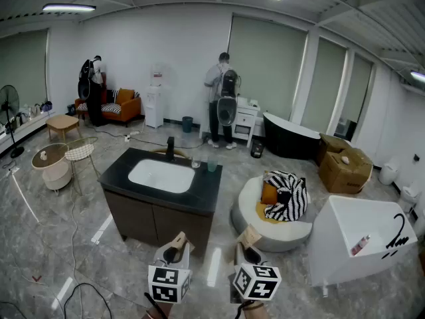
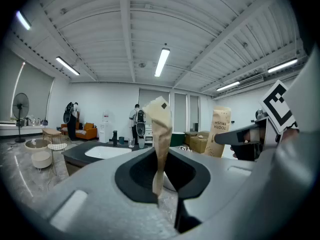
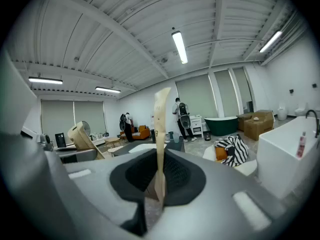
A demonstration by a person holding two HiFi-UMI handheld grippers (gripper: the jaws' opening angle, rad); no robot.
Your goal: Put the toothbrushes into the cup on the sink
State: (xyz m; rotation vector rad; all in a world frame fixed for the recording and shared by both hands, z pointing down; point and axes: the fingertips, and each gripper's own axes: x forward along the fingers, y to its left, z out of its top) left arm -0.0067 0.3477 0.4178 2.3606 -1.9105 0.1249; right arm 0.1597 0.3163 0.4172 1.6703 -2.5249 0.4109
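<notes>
Left gripper (image 1: 174,250) clamps a toothbrush (image 2: 161,129), right gripper (image 1: 249,246) another; cup (image 1: 212,166) far ahead.

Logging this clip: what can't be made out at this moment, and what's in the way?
Both gripper views: the brown paper of the left pack and the right pack hides the toothbrushes inside.
Head view: teal cup and clear glass on the sink are too small to tell their contents.
Head view: bottle on the white tub, label too small to read.
</notes>
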